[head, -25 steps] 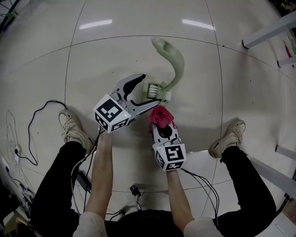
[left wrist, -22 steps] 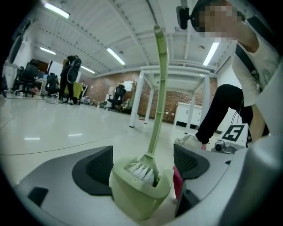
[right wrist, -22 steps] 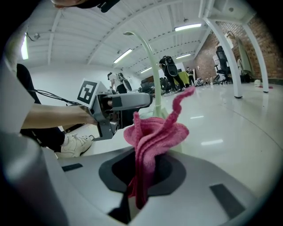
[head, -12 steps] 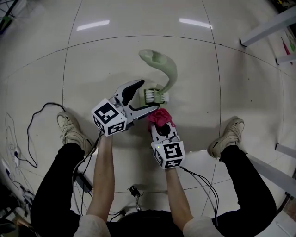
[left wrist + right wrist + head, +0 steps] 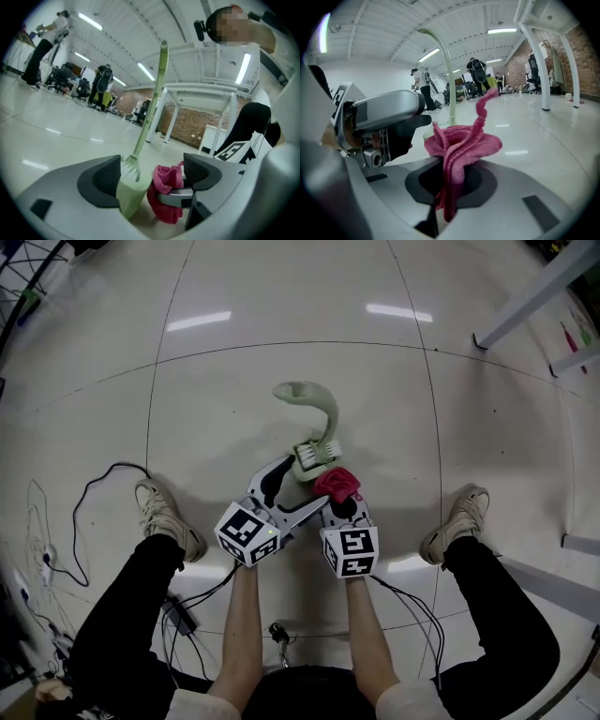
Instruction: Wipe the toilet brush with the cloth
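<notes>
Toilet brush (image 5: 450, 89) partly behind cloth (image 5: 461, 143)

- The left tool (image 5: 298, 487) has a pale grey shell with black ribbed pads inside its jaws.
- The right tool (image 5: 339, 496) is built in the same grey and black.
- Each carries a white marker cube (image 5: 247, 532) printed with black squares.
- Thin black cables (image 5: 409, 604) trail from the tools.
- The person wears short pale sleeves (image 5: 405, 701), black trousers (image 5: 127, 615) and beige lace-up sneakers (image 5: 169, 519).
</notes>
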{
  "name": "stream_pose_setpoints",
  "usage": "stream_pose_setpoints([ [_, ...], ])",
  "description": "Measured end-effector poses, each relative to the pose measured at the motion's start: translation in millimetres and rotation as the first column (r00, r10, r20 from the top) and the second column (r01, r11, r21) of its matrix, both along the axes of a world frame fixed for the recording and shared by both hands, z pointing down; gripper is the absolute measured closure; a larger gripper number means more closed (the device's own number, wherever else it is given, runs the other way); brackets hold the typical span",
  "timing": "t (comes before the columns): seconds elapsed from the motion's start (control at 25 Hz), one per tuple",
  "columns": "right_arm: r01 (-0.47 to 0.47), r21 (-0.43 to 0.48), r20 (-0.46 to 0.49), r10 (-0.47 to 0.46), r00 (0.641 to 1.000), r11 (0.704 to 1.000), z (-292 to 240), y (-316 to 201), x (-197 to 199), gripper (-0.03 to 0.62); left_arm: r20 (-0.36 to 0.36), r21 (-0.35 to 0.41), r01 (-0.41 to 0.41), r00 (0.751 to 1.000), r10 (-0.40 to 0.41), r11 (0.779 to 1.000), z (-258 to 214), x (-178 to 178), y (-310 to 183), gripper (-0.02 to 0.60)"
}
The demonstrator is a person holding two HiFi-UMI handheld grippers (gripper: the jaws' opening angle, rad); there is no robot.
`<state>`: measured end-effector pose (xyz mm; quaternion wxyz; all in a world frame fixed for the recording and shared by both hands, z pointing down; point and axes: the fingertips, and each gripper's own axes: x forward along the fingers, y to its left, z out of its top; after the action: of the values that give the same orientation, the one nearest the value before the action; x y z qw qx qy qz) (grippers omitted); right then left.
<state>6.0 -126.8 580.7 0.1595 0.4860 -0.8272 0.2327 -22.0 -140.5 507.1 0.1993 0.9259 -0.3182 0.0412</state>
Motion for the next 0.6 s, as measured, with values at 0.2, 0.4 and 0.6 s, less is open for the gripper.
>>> stream_pose_setpoints([
  [0.2,-0.017,-0.001,0.03,0.017,0.999,1.0,-5.1,0.2,8.2,0.562,0.069,-0.002,0.006,0.998,-0.006,1.0,11.4,-26.5,-30.4,0.181],
  [0.4,0.007,-0.032,0.086,-0.004,0.996,0.999,-1.0,4.0,-3.4,0.562,0.087,-0.045,-0.073,0.993,0.077,0.996,23.9,-23.3,-46.1,0.181],
  [0.6,-0.009,-0.022,0.063,0.01,0.998,1.0,3.8,-11.7,4.5,0.562,0.035,-0.051,-0.044,0.998,0.046,0.998,22.1,-19.1,-34.8,0.18],
])
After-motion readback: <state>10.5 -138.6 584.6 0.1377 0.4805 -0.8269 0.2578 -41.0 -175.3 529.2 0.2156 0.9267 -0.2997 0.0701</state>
